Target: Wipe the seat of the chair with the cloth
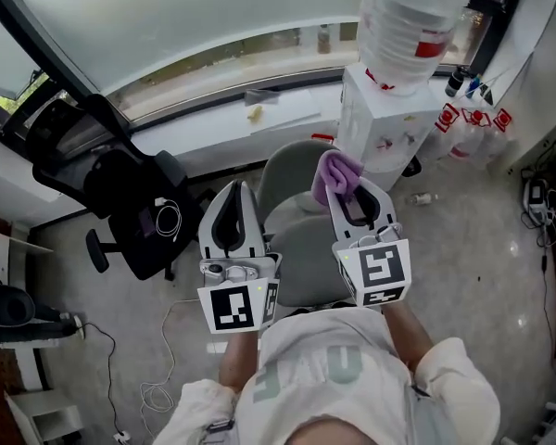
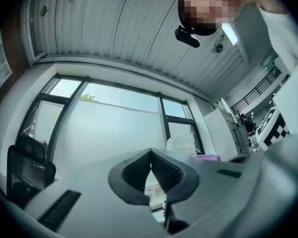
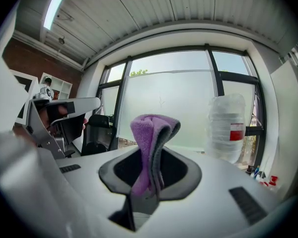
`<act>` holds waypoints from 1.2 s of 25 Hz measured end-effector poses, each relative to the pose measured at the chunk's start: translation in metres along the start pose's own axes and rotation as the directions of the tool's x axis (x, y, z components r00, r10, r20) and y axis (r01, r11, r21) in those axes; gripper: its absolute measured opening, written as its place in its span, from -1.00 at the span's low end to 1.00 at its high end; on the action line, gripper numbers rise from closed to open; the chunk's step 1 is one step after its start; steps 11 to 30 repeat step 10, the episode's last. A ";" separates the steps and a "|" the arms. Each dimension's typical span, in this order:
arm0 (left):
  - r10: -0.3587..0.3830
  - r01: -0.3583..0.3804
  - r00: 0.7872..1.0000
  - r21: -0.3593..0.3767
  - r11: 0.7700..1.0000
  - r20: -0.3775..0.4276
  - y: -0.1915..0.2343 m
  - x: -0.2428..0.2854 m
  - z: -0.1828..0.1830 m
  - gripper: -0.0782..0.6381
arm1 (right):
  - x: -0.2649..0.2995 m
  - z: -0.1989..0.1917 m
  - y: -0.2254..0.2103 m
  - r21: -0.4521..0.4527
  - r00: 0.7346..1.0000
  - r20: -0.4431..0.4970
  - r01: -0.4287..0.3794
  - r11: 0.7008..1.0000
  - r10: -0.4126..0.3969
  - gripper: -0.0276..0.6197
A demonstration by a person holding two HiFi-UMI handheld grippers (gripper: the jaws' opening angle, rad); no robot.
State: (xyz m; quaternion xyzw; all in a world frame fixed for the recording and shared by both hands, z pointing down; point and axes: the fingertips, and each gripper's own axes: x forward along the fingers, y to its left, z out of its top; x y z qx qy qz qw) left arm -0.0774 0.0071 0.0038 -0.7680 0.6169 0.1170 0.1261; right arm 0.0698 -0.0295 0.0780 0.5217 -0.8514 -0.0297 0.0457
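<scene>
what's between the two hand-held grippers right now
In the head view, only the grey chair shows in the gap between the left hand-held gripper and the right hand-held gripper, lower down. The right one holds the purple cloth.

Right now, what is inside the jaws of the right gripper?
A folded purple cloth, pinched there and sticking out beyond them. Its lower end is covered by the jaws.

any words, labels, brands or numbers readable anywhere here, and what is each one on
Nothing here can be read as text.
Water jug, red label: print too blurred.
Bottles on the floor, red labels: too small.
Person's shirt, pale lettering: too faint.
Left gripper and right gripper, which holds the cloth: black square marker patterns only, no words.
</scene>
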 end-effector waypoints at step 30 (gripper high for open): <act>-0.005 0.003 0.999 0.031 1.000 0.040 -0.009 -0.005 0.017 -0.75 | -0.008 0.028 0.005 0.010 0.996 0.086 -0.024 1.000 0.023 -0.63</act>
